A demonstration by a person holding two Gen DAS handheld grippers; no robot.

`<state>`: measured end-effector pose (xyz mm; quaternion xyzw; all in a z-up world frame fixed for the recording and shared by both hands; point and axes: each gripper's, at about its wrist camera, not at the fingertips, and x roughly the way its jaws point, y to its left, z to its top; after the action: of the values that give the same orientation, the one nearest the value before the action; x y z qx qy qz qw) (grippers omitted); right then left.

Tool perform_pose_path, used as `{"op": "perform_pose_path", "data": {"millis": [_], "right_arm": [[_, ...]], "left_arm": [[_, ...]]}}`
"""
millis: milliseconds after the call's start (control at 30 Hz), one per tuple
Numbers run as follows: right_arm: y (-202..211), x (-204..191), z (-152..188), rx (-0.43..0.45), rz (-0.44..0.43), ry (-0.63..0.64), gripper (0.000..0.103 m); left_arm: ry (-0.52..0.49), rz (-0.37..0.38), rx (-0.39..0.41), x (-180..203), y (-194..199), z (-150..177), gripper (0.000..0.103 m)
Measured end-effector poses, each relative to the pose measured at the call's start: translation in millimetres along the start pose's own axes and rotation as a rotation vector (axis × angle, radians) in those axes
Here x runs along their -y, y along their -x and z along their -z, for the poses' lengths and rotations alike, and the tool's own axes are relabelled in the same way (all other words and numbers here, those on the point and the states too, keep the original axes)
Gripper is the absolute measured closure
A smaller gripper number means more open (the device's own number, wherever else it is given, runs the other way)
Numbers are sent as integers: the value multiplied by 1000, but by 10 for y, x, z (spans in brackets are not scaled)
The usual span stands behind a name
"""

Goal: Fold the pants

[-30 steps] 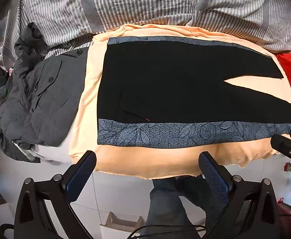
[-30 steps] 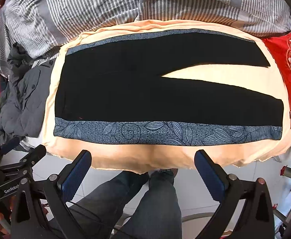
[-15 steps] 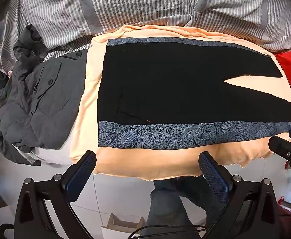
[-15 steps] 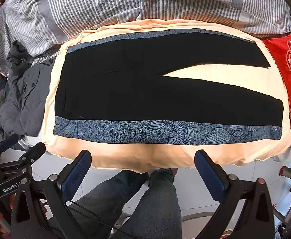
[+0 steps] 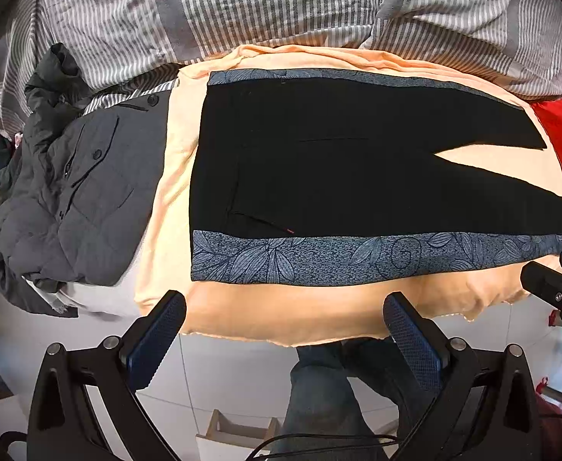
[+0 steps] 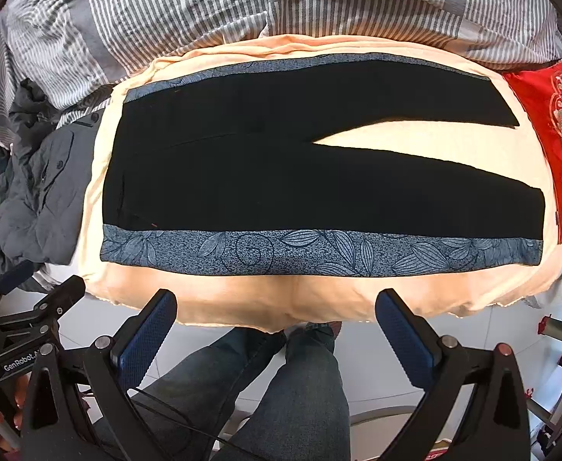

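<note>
Pants (image 5: 357,176): we see black pants laid flat and unfolded on a peach blanket (image 5: 281,311), waistband toward our left, the two legs running to the right and parting in a narrow wedge. A blue leaf-print band (image 5: 357,259) runs along the near edge; a thinner one lines the far edge. In the right wrist view the pants (image 6: 281,176) lie the same way.

Left tool (image 5: 281,338): spread wide, nothing between its fingers (image 5: 158,334); we hold it above the floor just short of the blanket's near edge, apart from the pants.

Right tool (image 6: 277,334): also spread wide and empty, over the floor in front of the blanket, fingers (image 6: 403,338) clear of the cloth.

Bed: a grey striped duvet (image 5: 261,4) is bunched behind the blanket.

Left side: a dark grey quilted jacket (image 5: 69,199) is heaped just beside the blanket's left edge.

Right side: a red embroidered cushion (image 6: 561,130) lies by the leg ends.

Below: our legs in jeans (image 6: 292,388) stand on the white floor between the right tool's fingers.
</note>
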<state>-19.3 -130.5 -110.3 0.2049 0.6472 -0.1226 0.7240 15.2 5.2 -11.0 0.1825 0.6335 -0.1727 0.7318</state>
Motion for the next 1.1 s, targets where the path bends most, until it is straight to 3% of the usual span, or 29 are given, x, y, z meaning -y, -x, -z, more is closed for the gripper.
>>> {"op": "perform_pose_path", "data": {"millis": [1100], "right_arm": [[-107,-110,-59,-32,47,2,0]], "left_arm": [[-3,20,-35,-80,-153,-80,0]]}}
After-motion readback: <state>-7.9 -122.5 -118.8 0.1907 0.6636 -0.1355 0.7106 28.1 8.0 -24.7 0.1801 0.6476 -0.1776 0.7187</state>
